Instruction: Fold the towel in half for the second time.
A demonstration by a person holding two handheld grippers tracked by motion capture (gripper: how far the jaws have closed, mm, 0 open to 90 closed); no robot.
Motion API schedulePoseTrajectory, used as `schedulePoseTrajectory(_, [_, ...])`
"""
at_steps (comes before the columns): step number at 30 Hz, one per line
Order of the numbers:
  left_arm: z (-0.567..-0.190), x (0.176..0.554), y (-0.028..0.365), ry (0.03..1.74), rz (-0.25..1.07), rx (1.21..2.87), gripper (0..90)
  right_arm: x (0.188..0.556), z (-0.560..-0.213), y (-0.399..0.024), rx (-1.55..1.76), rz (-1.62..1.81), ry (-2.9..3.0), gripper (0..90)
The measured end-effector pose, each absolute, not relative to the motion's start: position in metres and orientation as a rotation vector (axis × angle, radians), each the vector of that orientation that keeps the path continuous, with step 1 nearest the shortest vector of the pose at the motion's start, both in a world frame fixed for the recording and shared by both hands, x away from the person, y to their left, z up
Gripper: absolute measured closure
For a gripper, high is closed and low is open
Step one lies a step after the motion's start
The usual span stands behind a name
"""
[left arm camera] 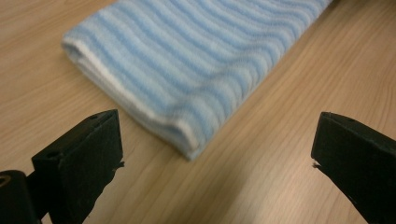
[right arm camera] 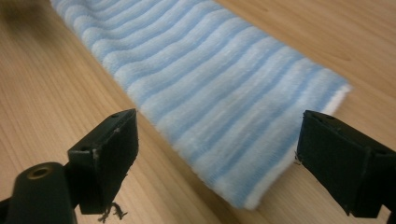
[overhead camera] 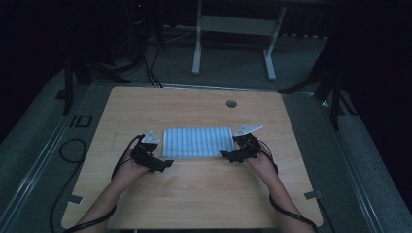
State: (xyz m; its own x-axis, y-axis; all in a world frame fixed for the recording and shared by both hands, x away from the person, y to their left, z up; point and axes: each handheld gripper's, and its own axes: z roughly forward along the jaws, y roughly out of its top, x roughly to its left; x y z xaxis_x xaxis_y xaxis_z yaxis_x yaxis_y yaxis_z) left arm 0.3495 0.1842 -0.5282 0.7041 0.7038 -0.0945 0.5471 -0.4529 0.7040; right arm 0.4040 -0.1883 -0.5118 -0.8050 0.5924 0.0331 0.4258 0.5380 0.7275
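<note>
We are looking at a folded blue-and-white striped towel point(overhead camera: 197, 142) lying flat at the middle of the wooden surface point(overhead camera: 194, 194), so the folding seems done. Our left tongs point(overhead camera: 167, 163) at its seven o'clock corner and right tongs point(overhead camera: 224, 154) at its five o'clock corner are both standing apart, gripping nothing. No containers are showing.

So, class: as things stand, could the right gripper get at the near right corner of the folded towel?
Probably yes. The right gripper sits just off the towel with its jaws wide open, and in the right gripper view the corner lies between them on bare table, nothing blocking.
</note>
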Motion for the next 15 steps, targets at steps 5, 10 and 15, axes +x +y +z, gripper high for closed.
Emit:
schedulePoseTrajectory(5, [-0.536, 0.342, 0.197, 0.978, 0.287, 2.167, 1.9, 0.402, -0.513, -0.201, 0.875, 1.104, 2.529, 12.7])
schedulePoseTrajectory(10, [-0.54, 0.335, 0.211, 1.028, 0.333, 2.132, 1.9, 0.401, -0.52, -0.218, 0.895, 1.096, 2.501, 13.5])
schedulePoseTrajectory(15, [-0.544, 0.329, 0.227, 1.076, 0.372, 2.121, 1.9, 0.399, -0.525, -0.237, 0.961, 1.083, 2.474, 13.3])
